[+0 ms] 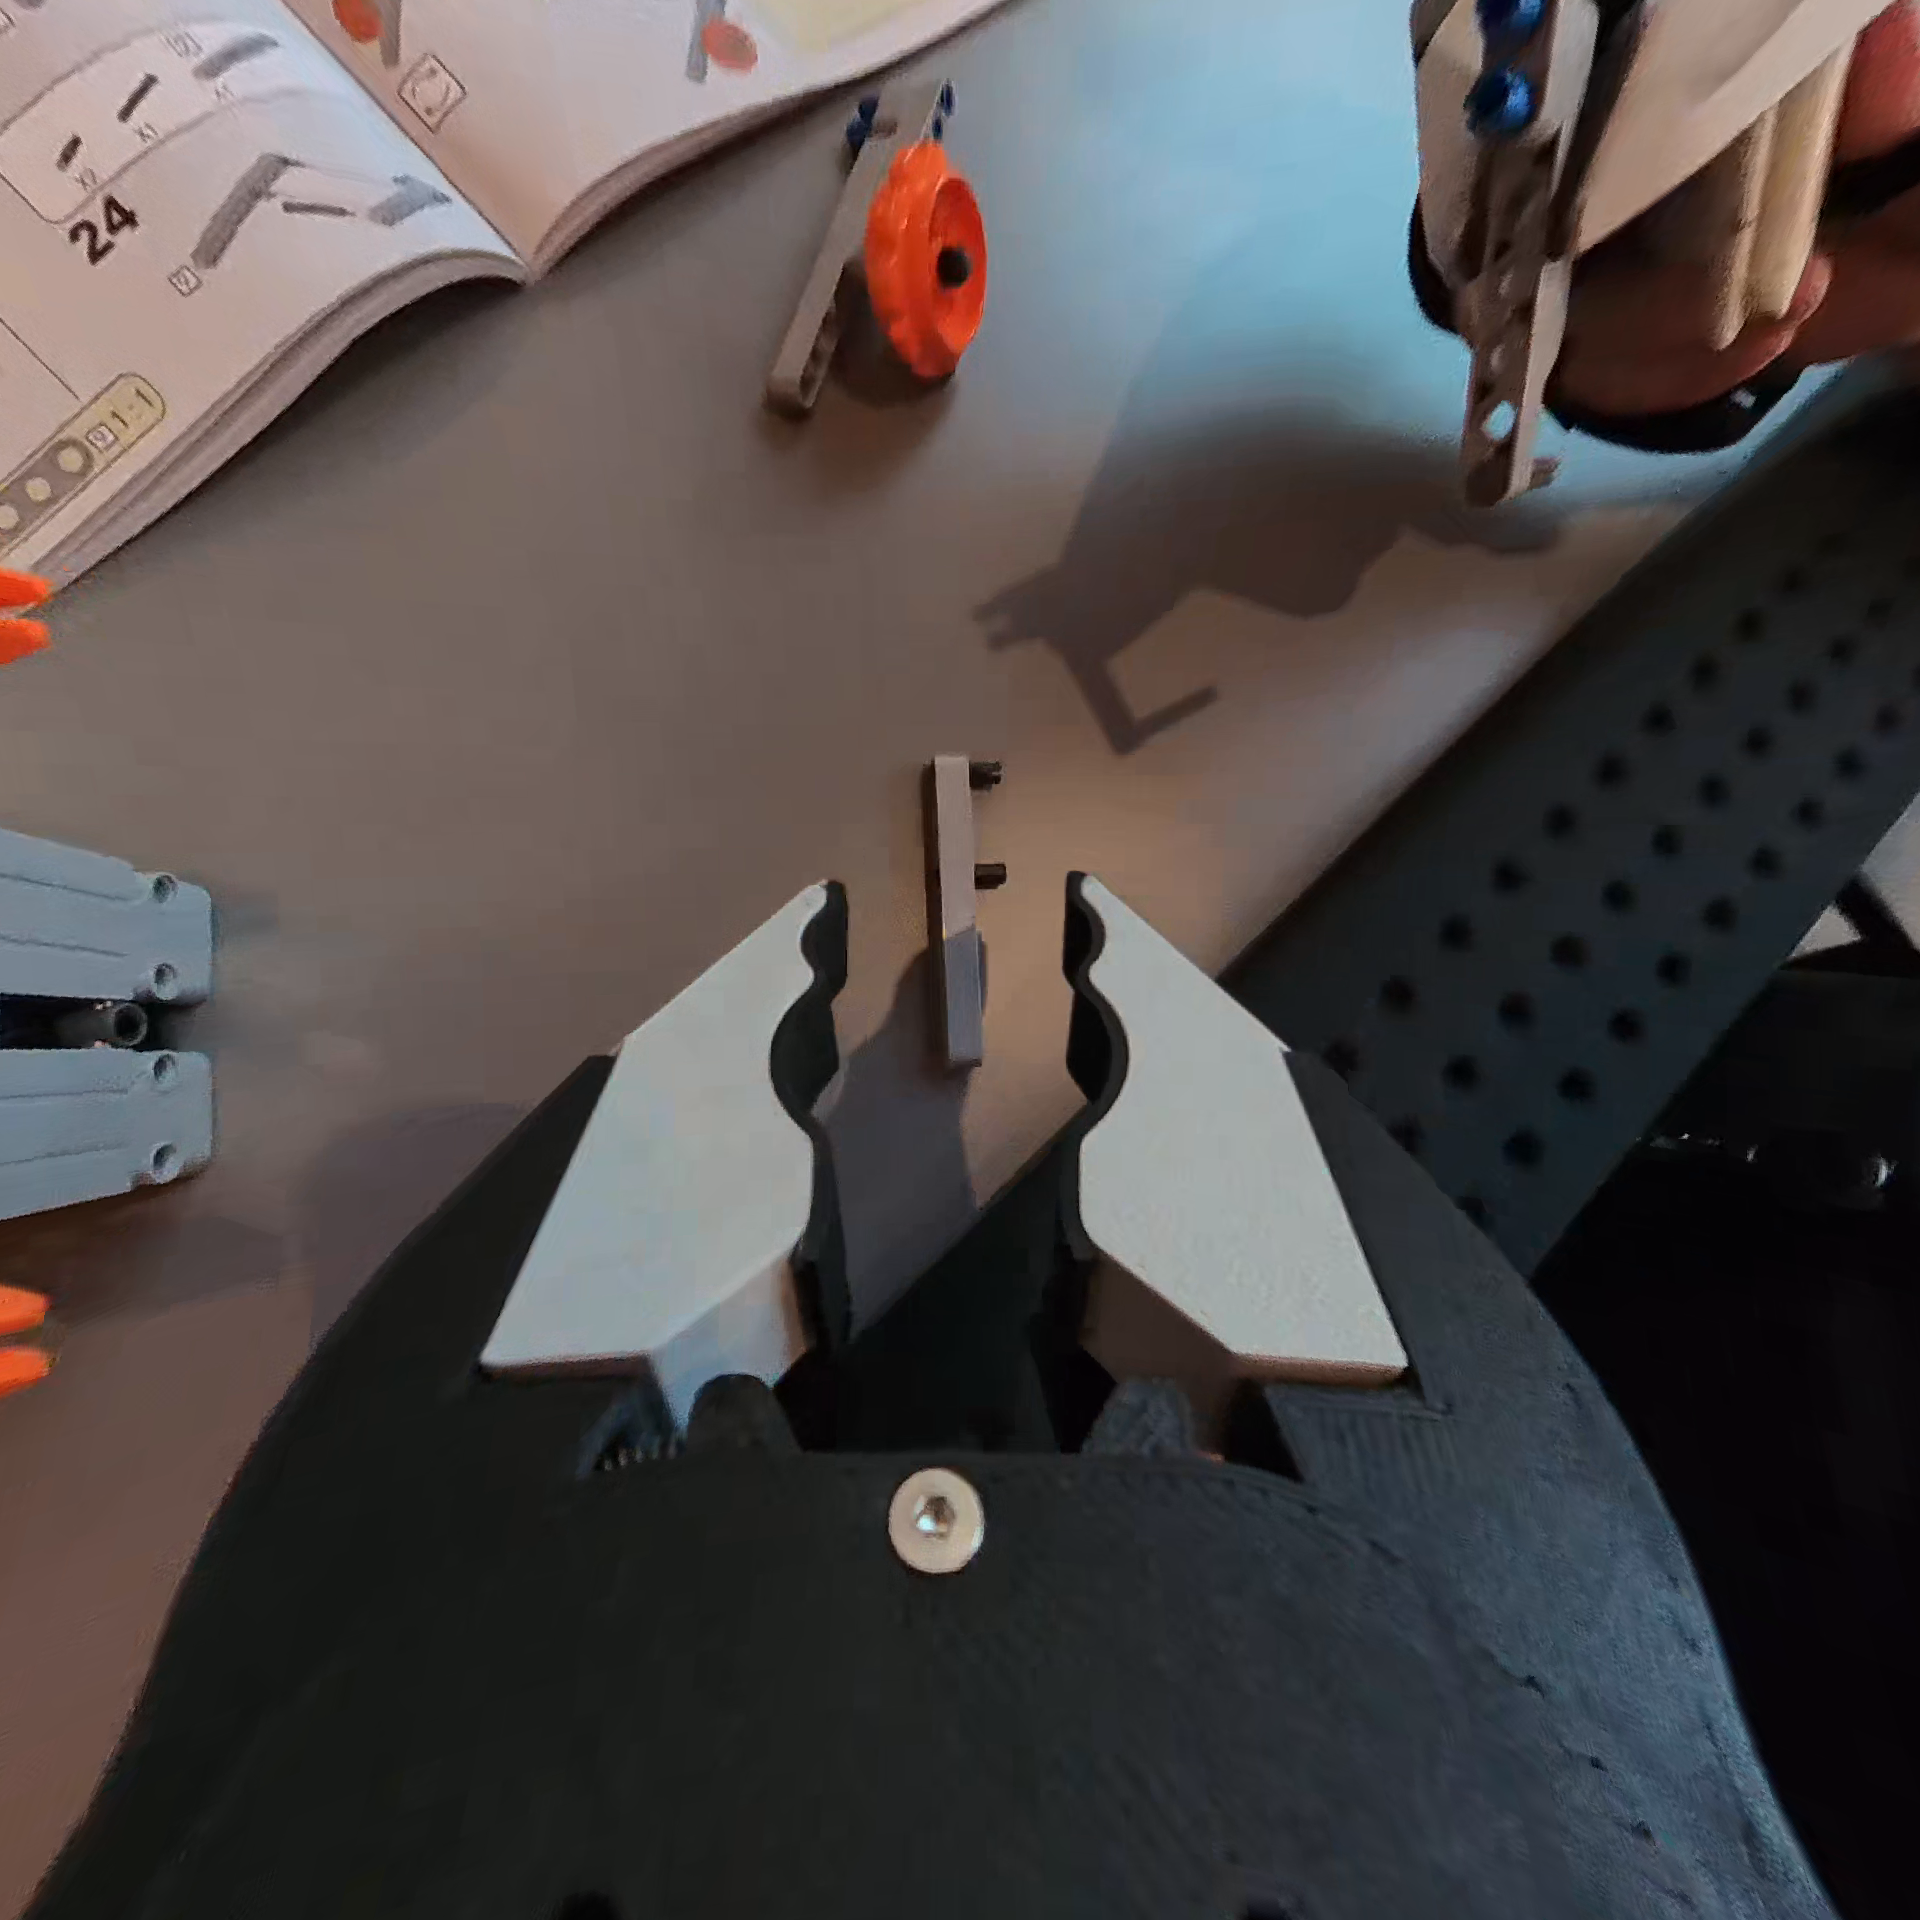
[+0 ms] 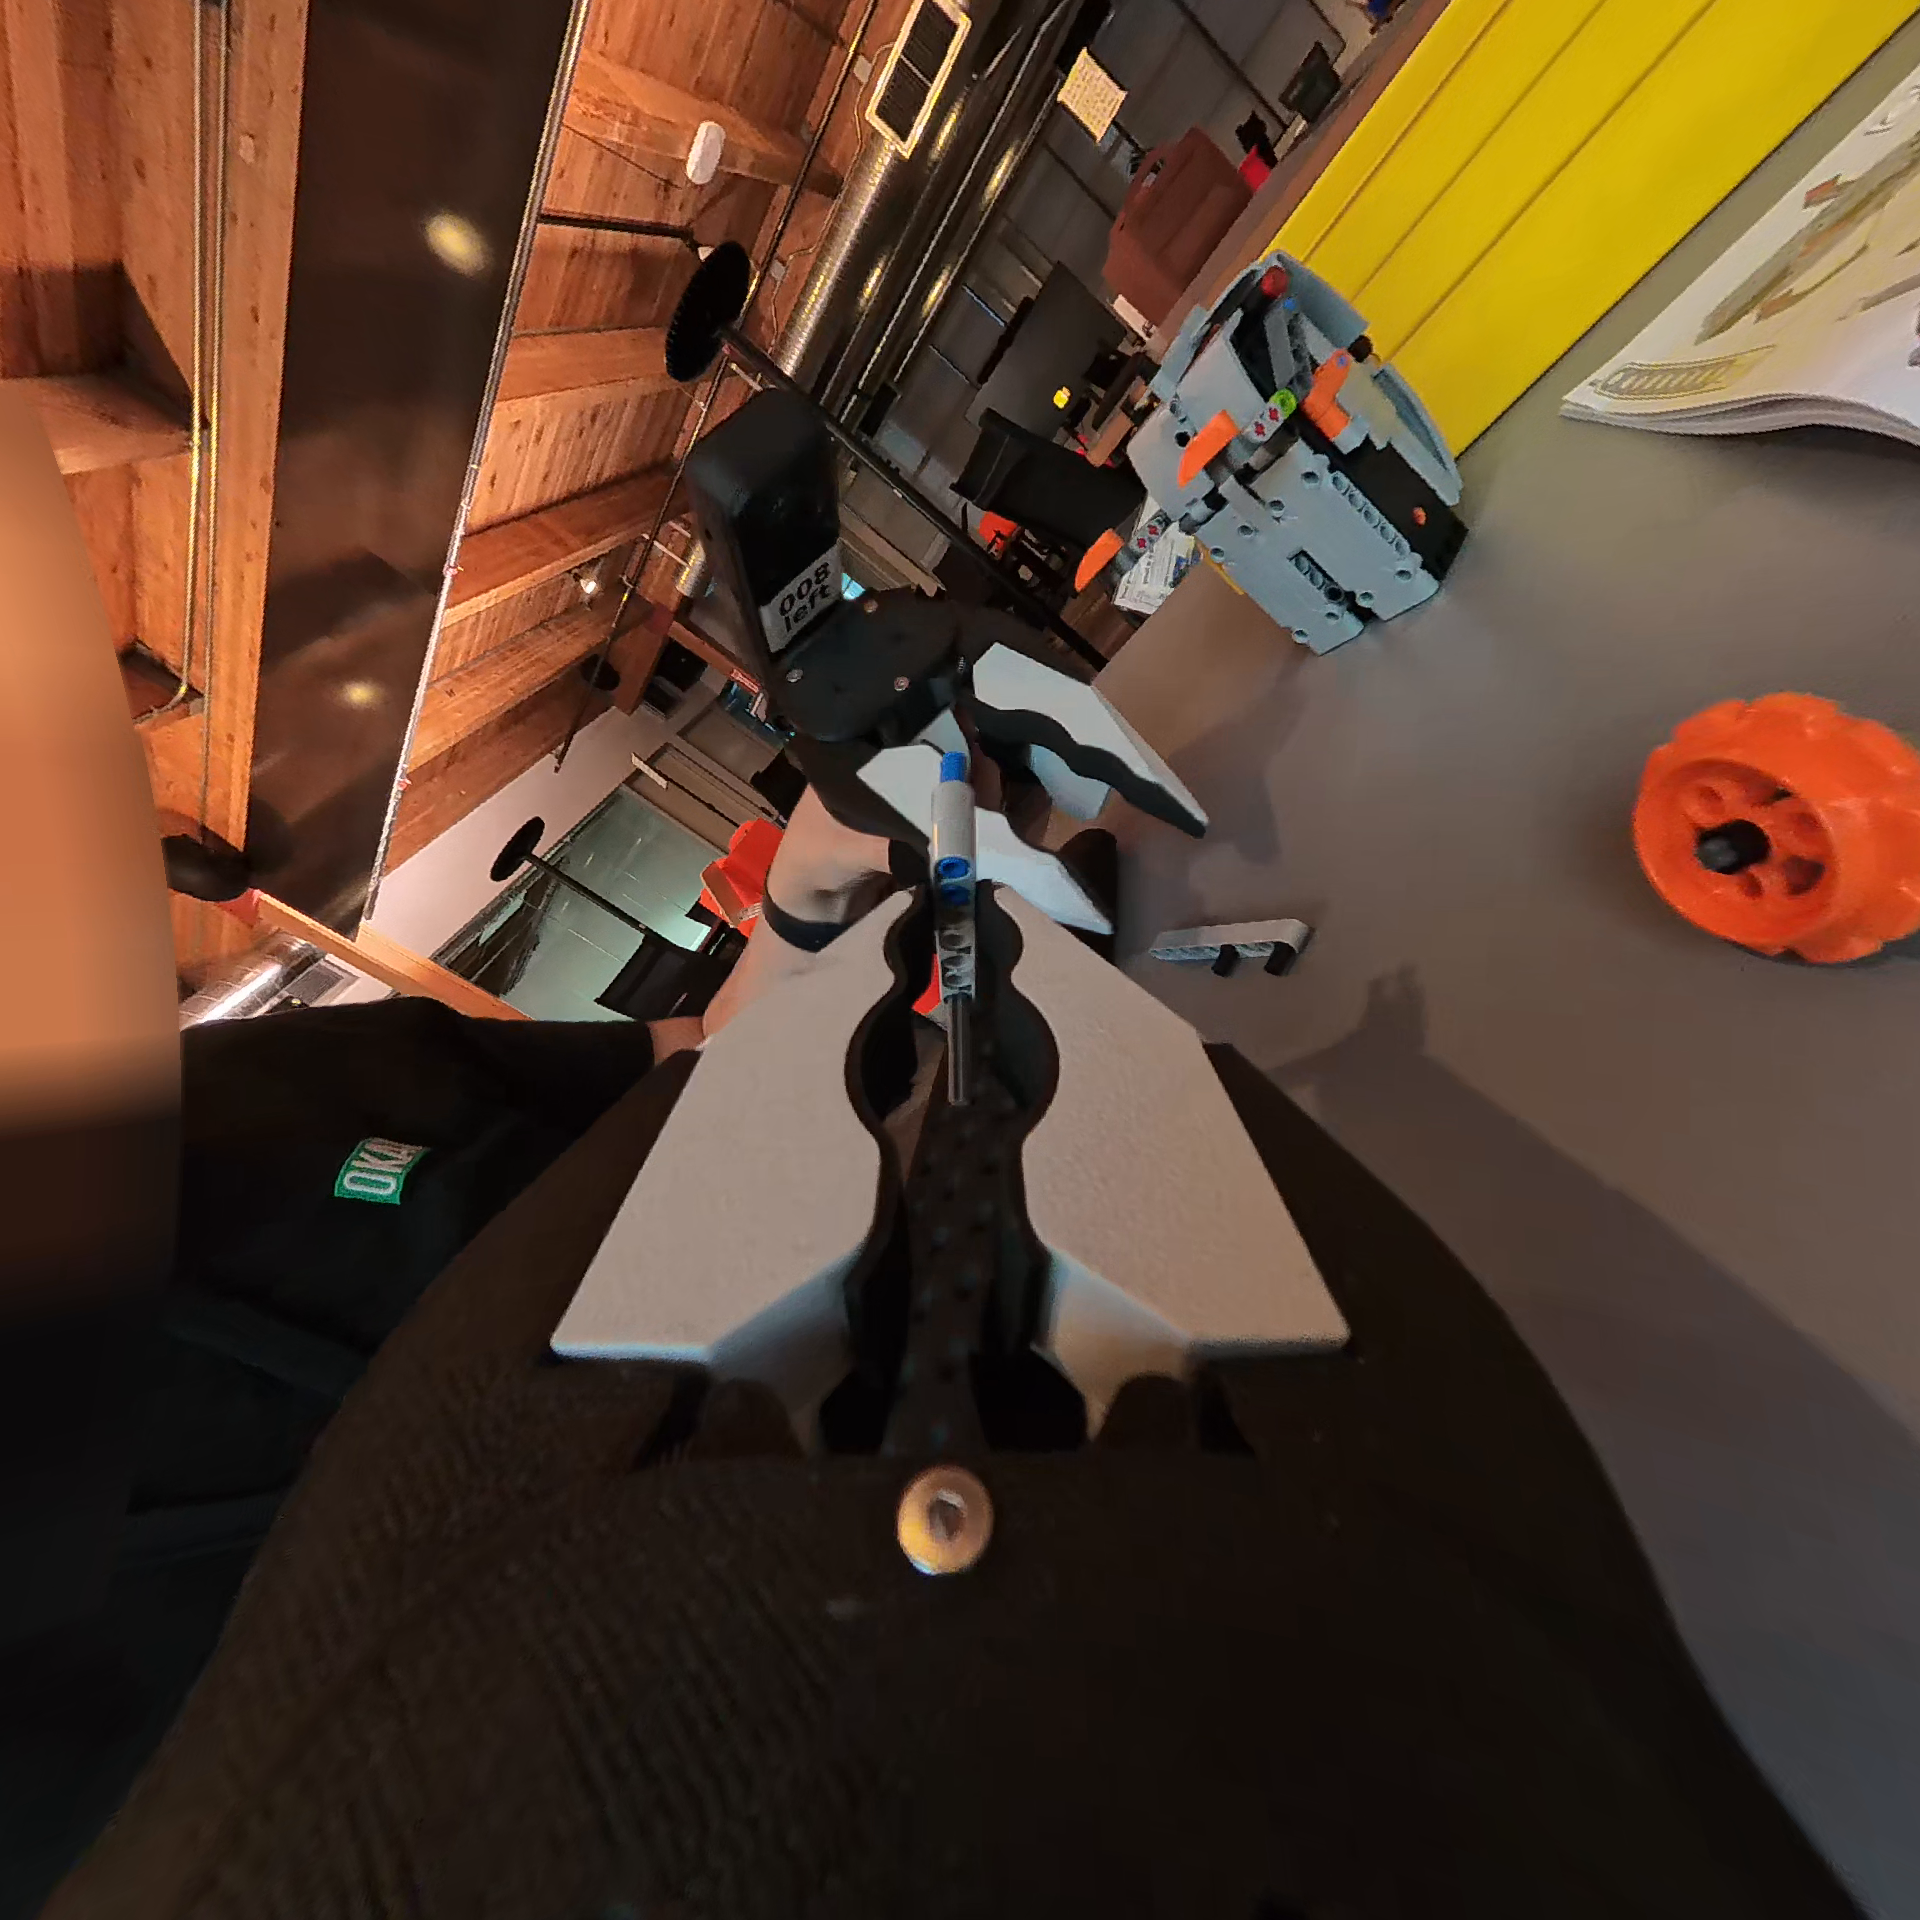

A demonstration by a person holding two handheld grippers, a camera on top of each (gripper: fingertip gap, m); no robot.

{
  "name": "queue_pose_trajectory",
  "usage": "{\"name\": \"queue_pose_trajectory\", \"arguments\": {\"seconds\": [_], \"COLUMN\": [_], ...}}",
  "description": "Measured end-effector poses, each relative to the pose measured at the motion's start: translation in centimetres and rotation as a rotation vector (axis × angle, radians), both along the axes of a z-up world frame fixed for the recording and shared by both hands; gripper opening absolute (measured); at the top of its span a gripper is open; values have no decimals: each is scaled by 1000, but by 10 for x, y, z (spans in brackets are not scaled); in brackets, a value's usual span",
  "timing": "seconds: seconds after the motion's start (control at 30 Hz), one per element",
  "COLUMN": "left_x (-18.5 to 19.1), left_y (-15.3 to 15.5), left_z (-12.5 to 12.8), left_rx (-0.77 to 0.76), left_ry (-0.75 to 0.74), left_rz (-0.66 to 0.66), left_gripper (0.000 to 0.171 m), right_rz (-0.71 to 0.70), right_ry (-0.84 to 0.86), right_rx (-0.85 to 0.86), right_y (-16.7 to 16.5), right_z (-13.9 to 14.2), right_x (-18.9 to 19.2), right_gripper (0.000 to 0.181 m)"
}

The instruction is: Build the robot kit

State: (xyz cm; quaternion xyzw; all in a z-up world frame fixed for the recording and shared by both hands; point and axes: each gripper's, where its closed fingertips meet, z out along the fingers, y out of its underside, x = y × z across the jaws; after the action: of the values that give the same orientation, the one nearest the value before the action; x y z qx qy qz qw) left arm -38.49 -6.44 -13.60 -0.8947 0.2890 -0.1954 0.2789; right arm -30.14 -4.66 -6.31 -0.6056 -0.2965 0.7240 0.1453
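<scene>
Grey plastic lies right between my left gripper's (image 1: 956,894) parted fingers: a short grey beam (image 1: 958,914) with two black pins on its right side, flat on the grey tabletop (image 1: 520,748), with neither finger touching it. I hold that gripper low and tilted down at the surface, its jaws spread with clear space on either side of the beam. To its right runs a black perforated panel (image 1: 1621,883) at the tabletop's edge.

My right gripper (image 2: 961,925) is rolled well onto its side, so the room looks tipped over, and its fingers are closed on a long grey beam (image 2: 954,914) with blue pins that sticks out past the fingertips. From the left wrist view this gripper hangs above the tabletop at the far right, the beam pointing downward.

Farther off, an orange wheel (image 1: 927,272) sits against another grey beam (image 1: 831,270) on the tabletop. At the left edge stands a grey block-built model (image 2: 1299,468) with orange parts, and an open instruction booklet (image 1: 260,208) lies at the far left.
</scene>
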Motion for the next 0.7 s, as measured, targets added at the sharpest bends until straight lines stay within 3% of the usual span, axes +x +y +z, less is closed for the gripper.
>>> {"name": "queue_pose_trajectory", "arguments": {"seconds": [0.23,0.53,0.63,0.7], "left_x": [-13,-9,-8,-9], "left_y": [-1,-10,-9,-7], "left_z": [-28,-33,-33,-33], "left_rx": [-39,-49,-66,-59], "left_ry": [273,343,355,370], "left_rz": [-48,-187,-178,-159], "left_gripper": [43,25,24,7], "right_rz": [-7,-7,-10,-14], "right_ry": [-38,-62,-68,-73], "right_rx": [46,57,62,63], "right_y": [0,0,1,1], "right_z": [-6,-11,-11,-12], "right_x": [0,-1,-1,-1], "right_gripper": [5,6,6,6]}}
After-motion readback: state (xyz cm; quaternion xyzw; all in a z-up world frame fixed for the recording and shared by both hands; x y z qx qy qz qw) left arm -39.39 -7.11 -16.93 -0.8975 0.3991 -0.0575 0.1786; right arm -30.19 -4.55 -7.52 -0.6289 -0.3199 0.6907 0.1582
